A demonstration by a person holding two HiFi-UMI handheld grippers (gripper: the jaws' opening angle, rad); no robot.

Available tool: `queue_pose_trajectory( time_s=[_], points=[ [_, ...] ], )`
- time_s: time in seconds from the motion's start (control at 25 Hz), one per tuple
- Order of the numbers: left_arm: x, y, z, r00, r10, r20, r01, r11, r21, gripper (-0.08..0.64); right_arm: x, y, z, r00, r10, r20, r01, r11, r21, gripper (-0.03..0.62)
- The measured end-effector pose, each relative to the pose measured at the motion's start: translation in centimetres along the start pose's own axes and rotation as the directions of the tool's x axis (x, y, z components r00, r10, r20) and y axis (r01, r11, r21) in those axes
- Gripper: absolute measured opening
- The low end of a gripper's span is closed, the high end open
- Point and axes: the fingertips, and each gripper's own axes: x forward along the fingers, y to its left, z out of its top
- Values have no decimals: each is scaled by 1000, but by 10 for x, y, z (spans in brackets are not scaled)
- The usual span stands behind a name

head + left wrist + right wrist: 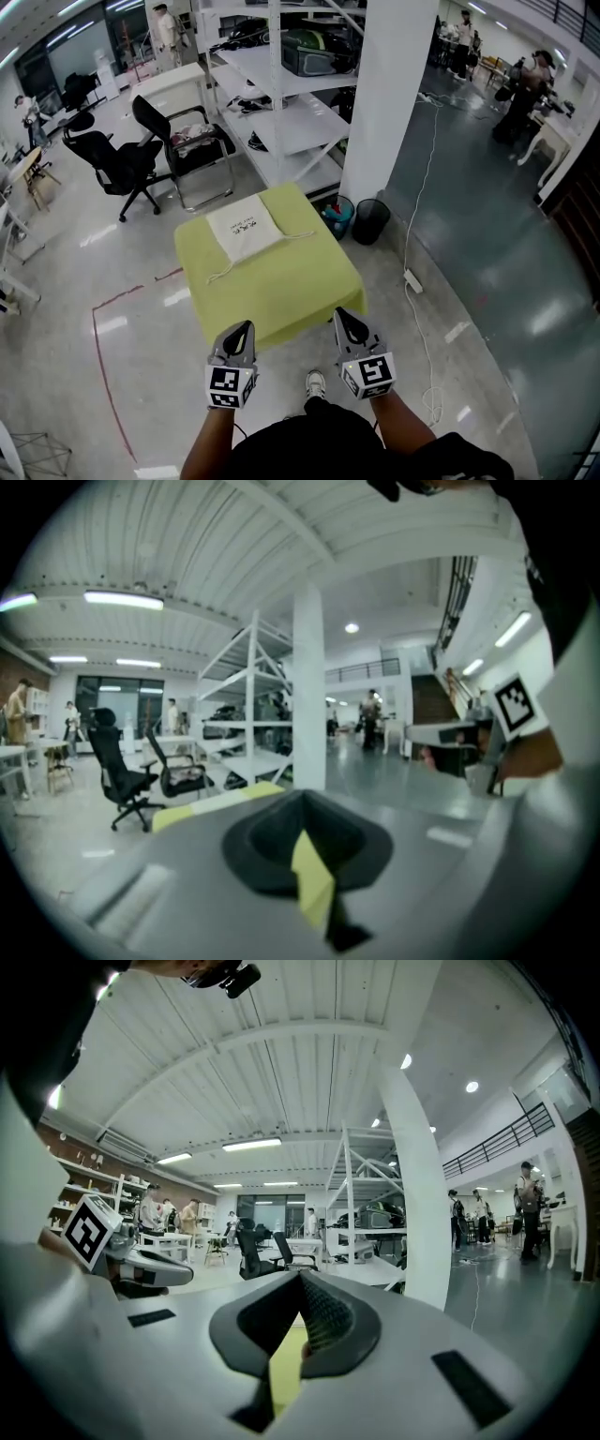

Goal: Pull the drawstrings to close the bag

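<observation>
**Head view.** A table draped in yellow-green cloth stands at centre. The bag, white and flat, lies on the far part of the top, toward 11 o'clock from the table's middle. Its drawstrings lie slack on the cloth: one trails from the bag toward 3 o'clock, the other toward 7 o'clock.

The left gripper is at the table's near edge at 7 o'clock and the right gripper at 5 o'clock. Both point toward 12 o'clock and are well apart from the bag and its strings.

Around the table:
- two chairs at 10 o'clock
- a shelf at 12 o'clock
- a pillar at 1 o'clock, with two bins at its foot
- a cable on the floor at 3 o'clock

**Left gripper view.** The jaws are pressed together with nothing between them. The table shows past their tips at 11 o'clock, and the right gripper's marker cube at 2 o'clock.

**Right gripper view.** These jaws also meet at the tips and hold nothing. The left gripper appears at 9 o'clock, and the pillar rises at 1 o'clock.
</observation>
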Motion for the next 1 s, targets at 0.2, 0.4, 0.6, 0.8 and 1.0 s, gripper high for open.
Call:
queue_pose_trajectory(
  time_s=[0.2, 0.4, 0.6, 0.8, 1.0],
  points=[
    [37, 5, 5, 1000, 18, -12, -18, 1000, -11, 5, 32, -30, -8, 999, 37, -26, -38, 999, -6, -6],
    [56, 11, 6, 997, 57, -58, -57, 998, -8, 5, 57, -48, -16, 994, 88, -60, -88, 996, 7, -6],
    [68, 24, 6, 992, 105, -74, -107, 994, -19, 5, 81, -59, -20, 987, 145, -76, -145, 989, 0, -6],
    [79, 41, 1, 985, 136, -110, -140, 990, -22, 5, 109, -64, -28, 977, 187, -103, -187, 982, 6, -6],
    [88, 60, -10, 979, 154, -134, -161, 986, -37, 5, 133, -59, -44, 966, 219, -135, -221, 975, -1, -6]
  ],
)
